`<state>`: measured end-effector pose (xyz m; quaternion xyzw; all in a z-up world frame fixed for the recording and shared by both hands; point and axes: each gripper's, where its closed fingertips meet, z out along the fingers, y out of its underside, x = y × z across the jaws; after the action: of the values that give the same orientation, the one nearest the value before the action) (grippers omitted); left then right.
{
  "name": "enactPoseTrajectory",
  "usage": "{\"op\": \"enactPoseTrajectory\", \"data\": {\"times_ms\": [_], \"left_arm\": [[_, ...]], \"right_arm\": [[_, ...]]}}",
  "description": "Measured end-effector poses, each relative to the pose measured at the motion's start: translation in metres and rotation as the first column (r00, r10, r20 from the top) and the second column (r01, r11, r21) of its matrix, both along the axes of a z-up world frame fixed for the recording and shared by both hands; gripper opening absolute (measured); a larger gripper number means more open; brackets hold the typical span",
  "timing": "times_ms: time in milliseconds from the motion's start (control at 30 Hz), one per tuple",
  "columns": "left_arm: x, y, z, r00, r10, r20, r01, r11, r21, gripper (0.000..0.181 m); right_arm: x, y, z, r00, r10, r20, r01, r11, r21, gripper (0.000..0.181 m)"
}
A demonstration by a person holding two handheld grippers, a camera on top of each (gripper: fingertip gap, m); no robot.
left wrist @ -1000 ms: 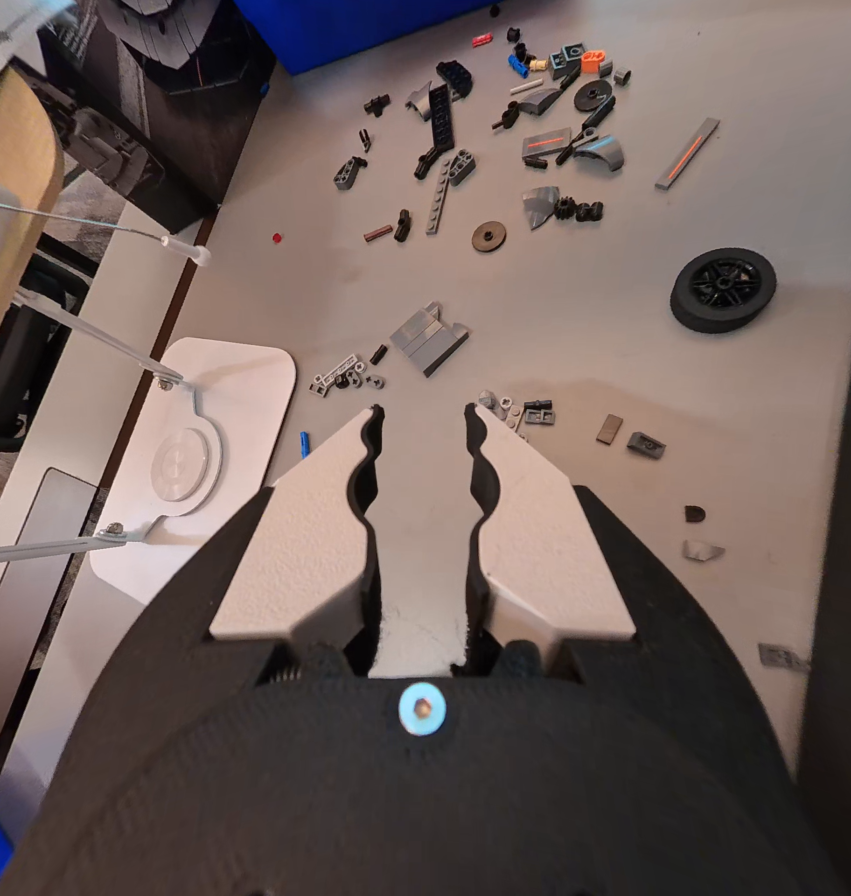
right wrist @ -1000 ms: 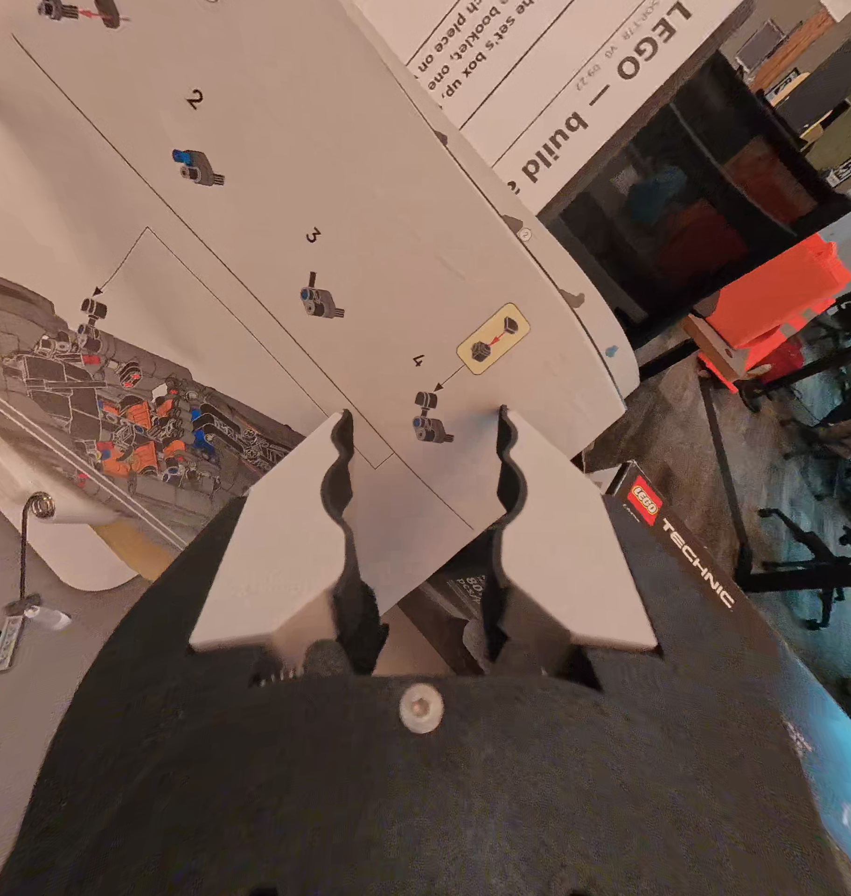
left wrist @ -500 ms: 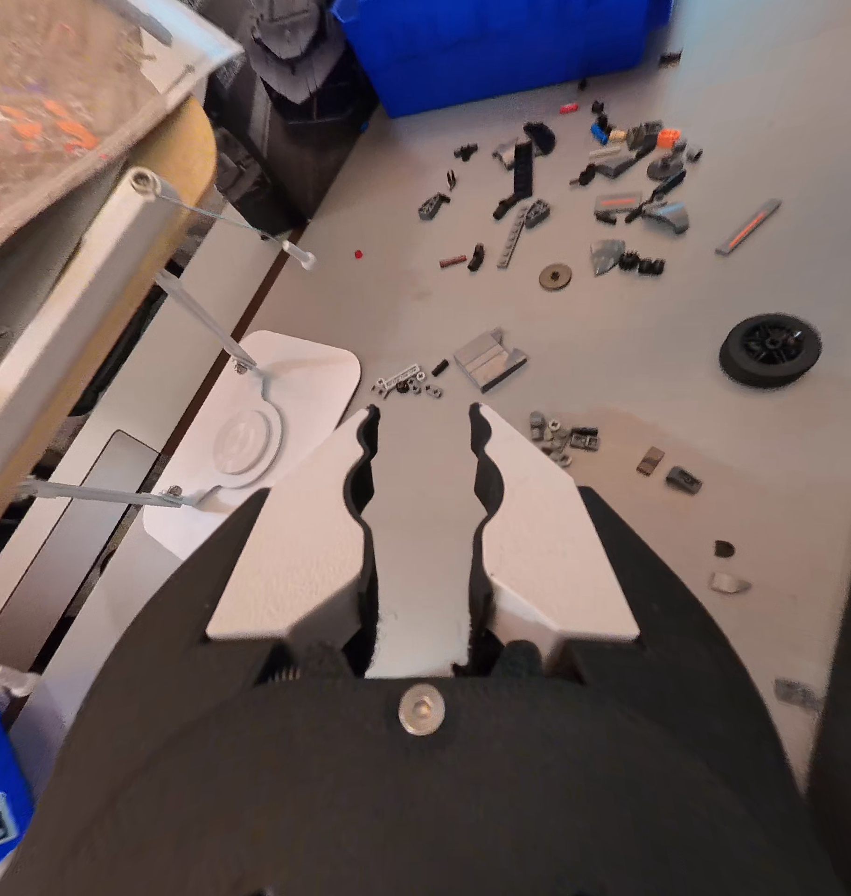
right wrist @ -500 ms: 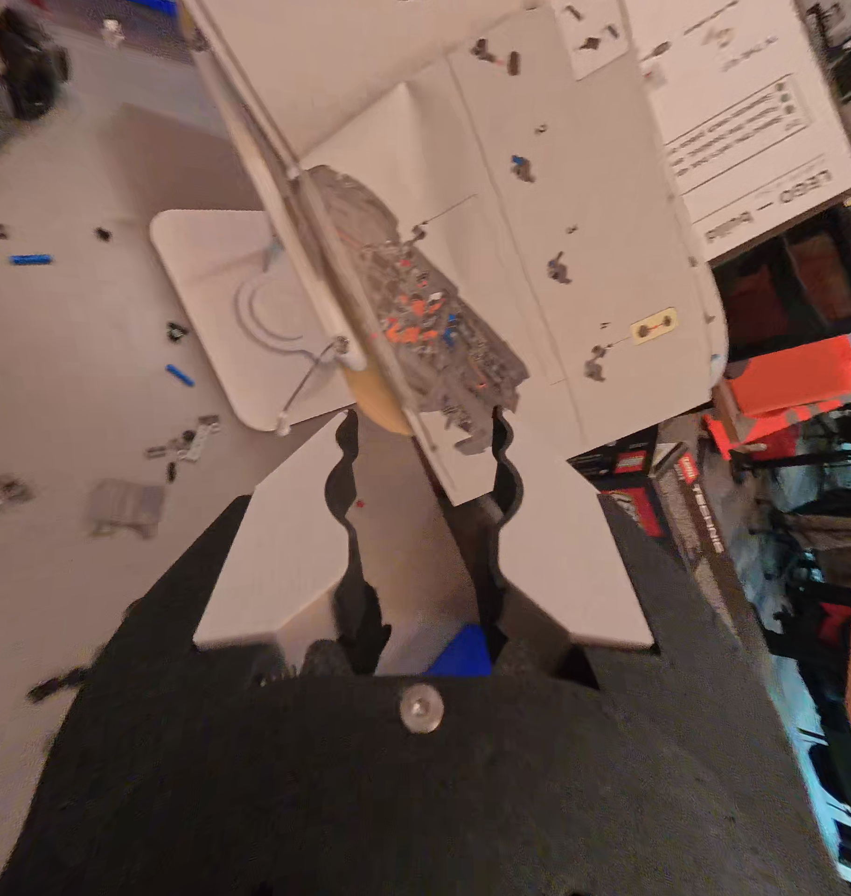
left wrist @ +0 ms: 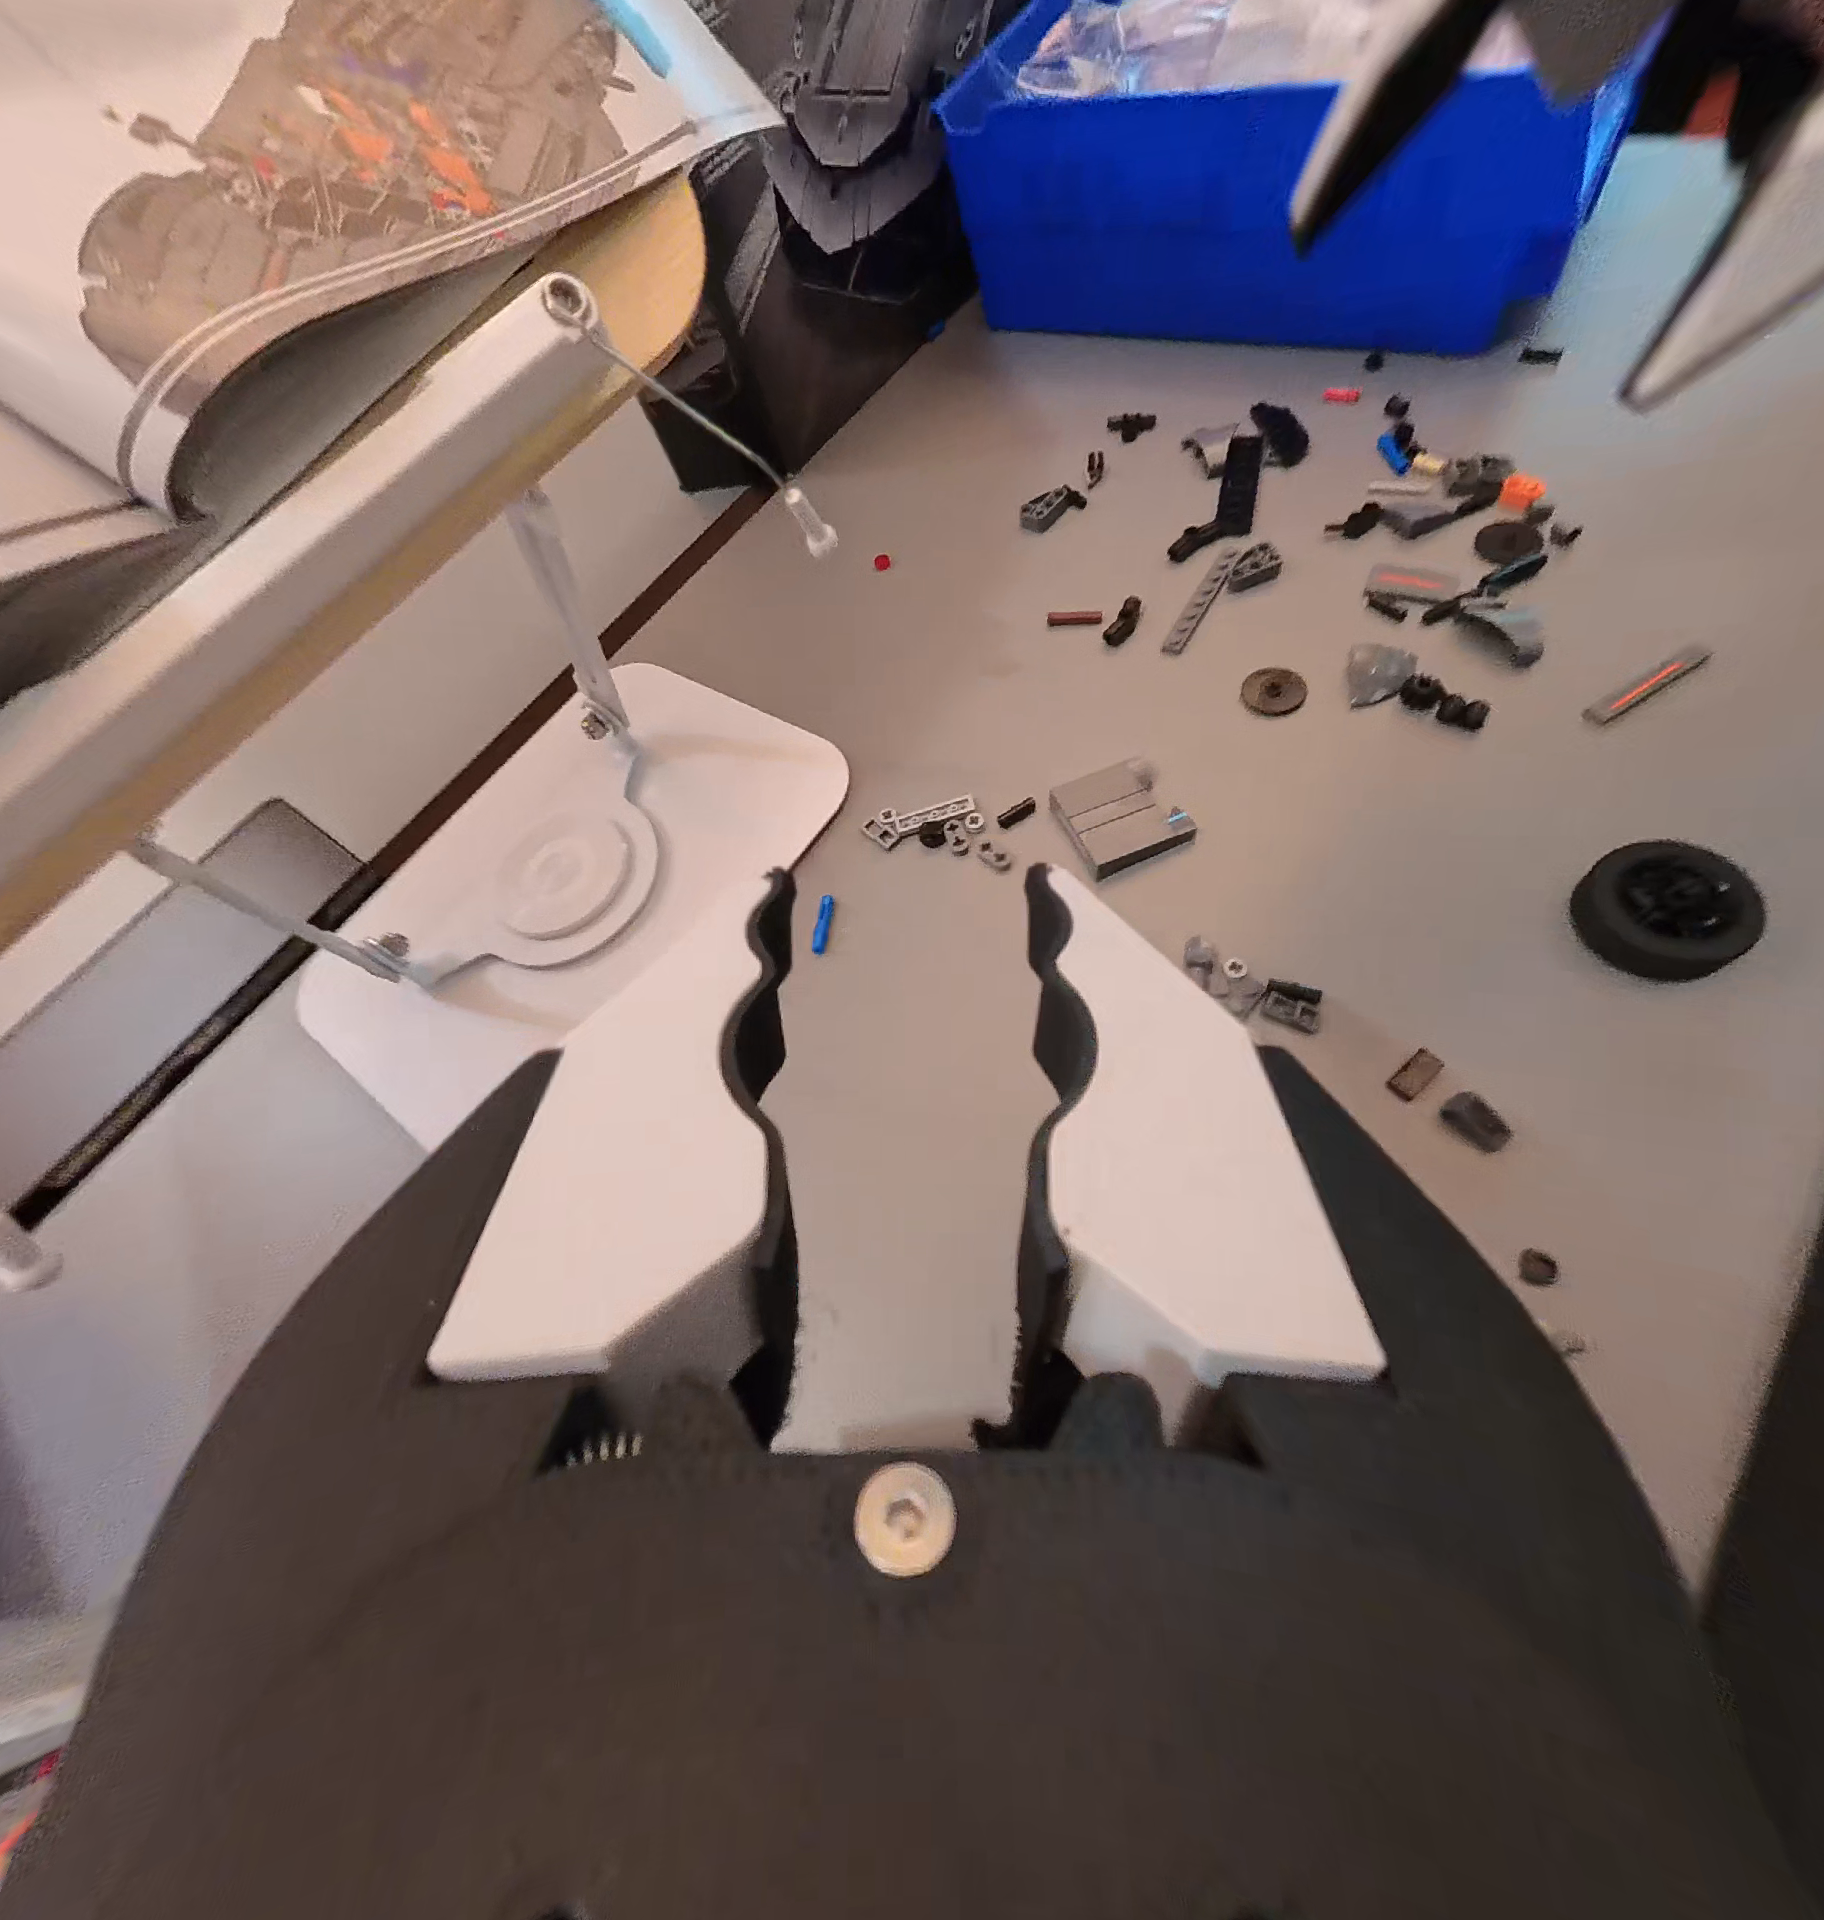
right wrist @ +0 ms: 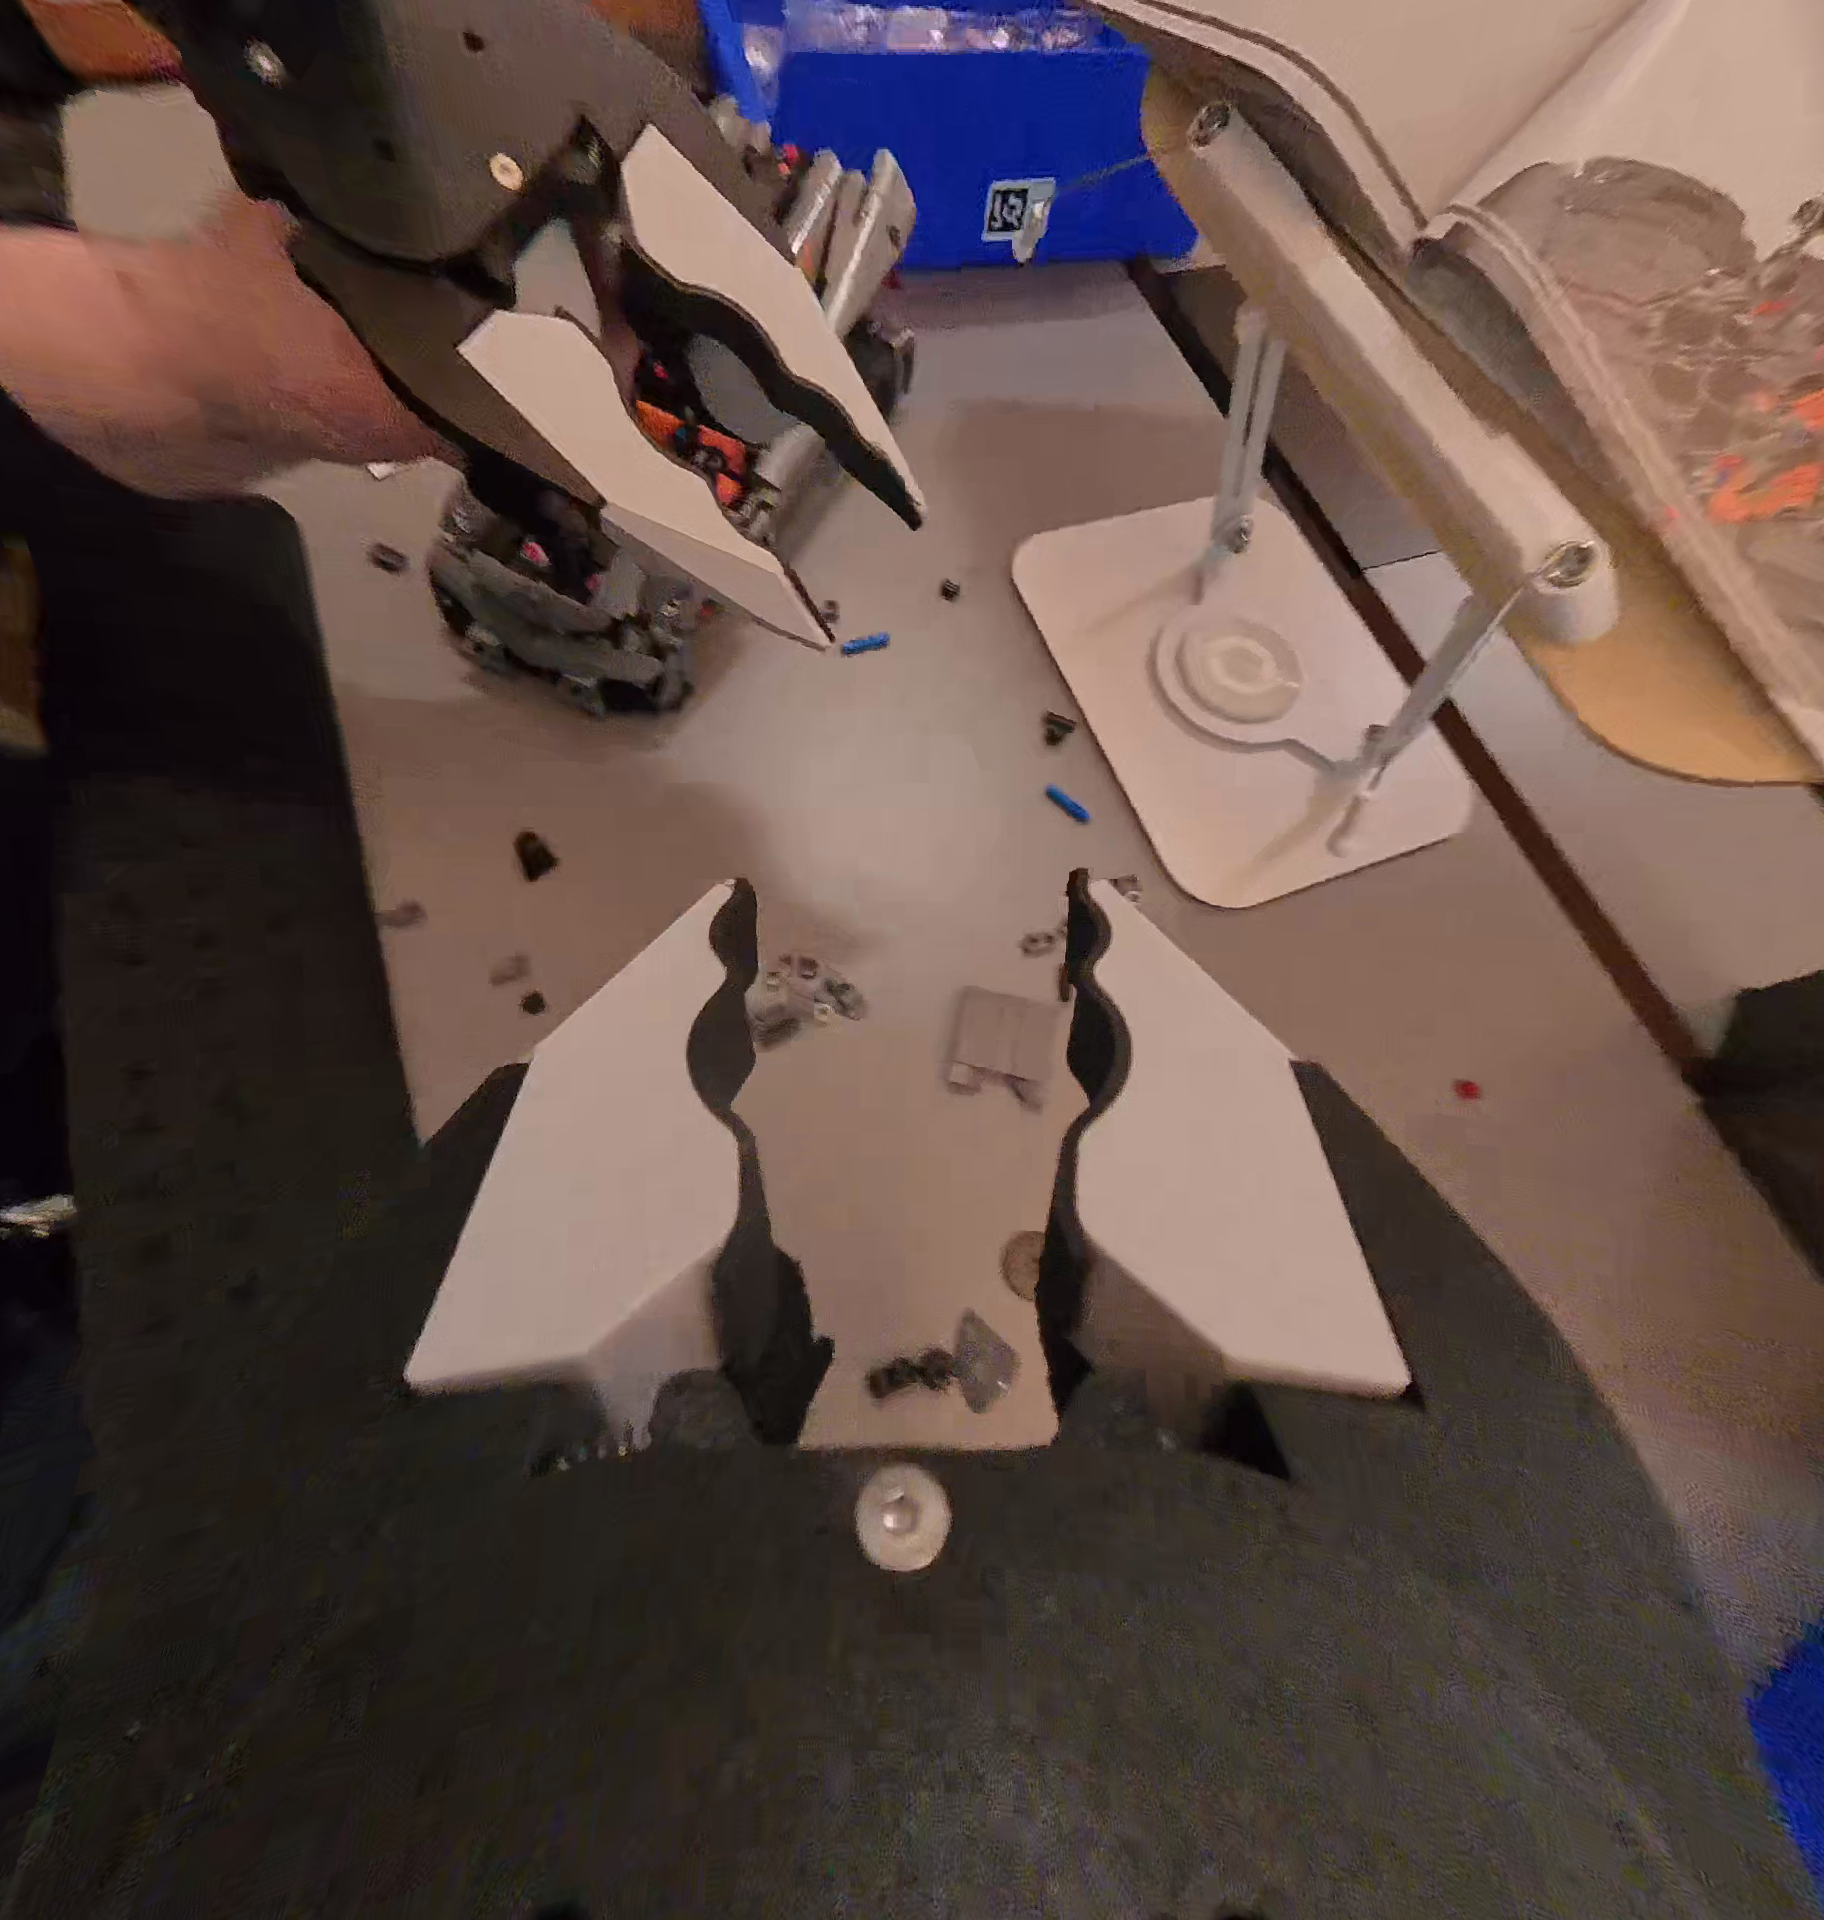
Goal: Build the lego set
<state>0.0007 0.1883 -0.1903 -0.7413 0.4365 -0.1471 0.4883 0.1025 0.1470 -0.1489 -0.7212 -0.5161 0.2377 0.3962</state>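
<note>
Right wrist view: my right tongs wide, empty, above loose bits mid-frame; half-built model upper left. Left tongs also wide, nothing held, blue pin just ahead. Imo pick one pc, drop straight down, close slow.

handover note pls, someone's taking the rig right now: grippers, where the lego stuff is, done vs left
Left gripper: open, empty, above the grey table near the small blue pin.
Right gripper: open, empty, over the flat grey stepped plate.
Parts: loose grey and black pieces scattered on the table; black rubber wheel off to the side; more bagged parts in the blue plastic bin.
Done: partly built grey model with orange bits stands on the table behind the left gripper.
Open instruction booklet sits on the white wire book stand.
Left: pick the next piece; most loose parts not yet attached.
</note>
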Motion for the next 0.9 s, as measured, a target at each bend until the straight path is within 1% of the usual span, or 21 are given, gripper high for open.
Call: {"op": "enactPoseTrajectory", "data": {"times_ms": [67, 133, 200, 300, 367, 433, 533, 600, 667, 700, 767, 833, 900], "left_arm": [[-0.004, 0.004, 0.0, 1.0, 0.025, 0.011, -0.025, 1.0, -0.013, 0.043], [-0.009, 0.006, 0.002, 0.999, 0.041, -0.02, -0.041, 0.999, 0.01, 0.043], [-0.009, 0.002, 0.015, 0.999, 0.04, -0.008, -0.04, 0.999, 0.032, 0.043], [-0.005, -0.009, 0.044, 0.998, 0.05, 0.024, -0.051, 0.998, 0.048, 0.042], [0.005, -0.018, 0.06, 0.997, 0.063, 0.045, -0.064, 0.998, 0.016, 0.043], [0.022, -0.024, 0.071, 0.996, 0.08, 0.048, -0.079, 0.997, -0.017, 0.044], [0.068, -0.037, 0.08, 0.991, 0.042, 0.124, -0.027, 0.993, -0.115, 0.043], [0.095, -0.04, 0.072, 0.985, 0.036, 0.171, -0.006, 0.986, -0.168, 0.041], [0.109, -0.034, 0.056, 0.977, 0.066, 0.204, -0.029, 0.984, -0.177, 0.038], [0.111, -0.03, 0.043, 0.977, 0.087, 0.197, -0.051, 0.982, -0.184, 0.038], [0.107, -0.025, 0.023, 0.961, 0.135, 0.239, -0.09, 0.977, -0.191, 0.036], [0.099, -0.029, 0.003, 0.956, 0.157, 0.247, -0.101, 0.969, -0.224, 0.036], [0.095, -0.037, 0.004, 0.952, 0.151, 0.266, -0.087, 0.967, -0.238, 0.036]], "right_arm": [[-0.003, -0.009, -0.013, 0.998, 0.001, -0.065, -0.007, 0.995, -0.102, 0.057], [0.002, -0.012, -0.028, 0.999, -0.014, -0.051, 0.007, 0.99, -0.142, 0.058], [0.01, -0.008, -0.029, 0.996, -0.042, -0.073, 0.032, 0.991, -0.126, 0.055], [0.022, 0.008, -0.026, 0.99, -0.11, -0.084, 0.101, 0.989, -0.108, 0.059], [0.03, 0.024, -0.026, 0.982, -0.164, -0.096, 0.156, 0.984, -0.085, 0.059], [0.033, 0.037, -0.026, 0.965, -0.212, -0.155, 0.198, 0.975, -0.099, 0.058], [0.031, 0.044, -0.047, 0.963, -0.231, -0.138, 0.209, 0.965, -0.156, 0.059], [0.028, 0.044, -0.052, 0.959, -0.234, -0.158, 0.203, 0.96, -0.193, 0.059], [0.032, 0.049, -0.047, 0.956, -0.251, -0.155, 0.227, 0.962, -0.152, 0.059], [0.034, 0.051, -0.044, 0.954, -0.257, -0.157, 0.238, 0.963, -0.126, 0.057], [0.038, 0.053, -0.039, 0.945, -0.275, -0.18, 0.26, 0.96, -0.1, 0.057], [0.038, 0.051, -0.039, 0.94, -0.278, -0.195, 0.265, 0.96, -0.092, 0.057], [0.037, 0.05, -0.042, 0.944, -0.275, -0.181, 0.266, 0.961, -0.071, 0.058]]}}
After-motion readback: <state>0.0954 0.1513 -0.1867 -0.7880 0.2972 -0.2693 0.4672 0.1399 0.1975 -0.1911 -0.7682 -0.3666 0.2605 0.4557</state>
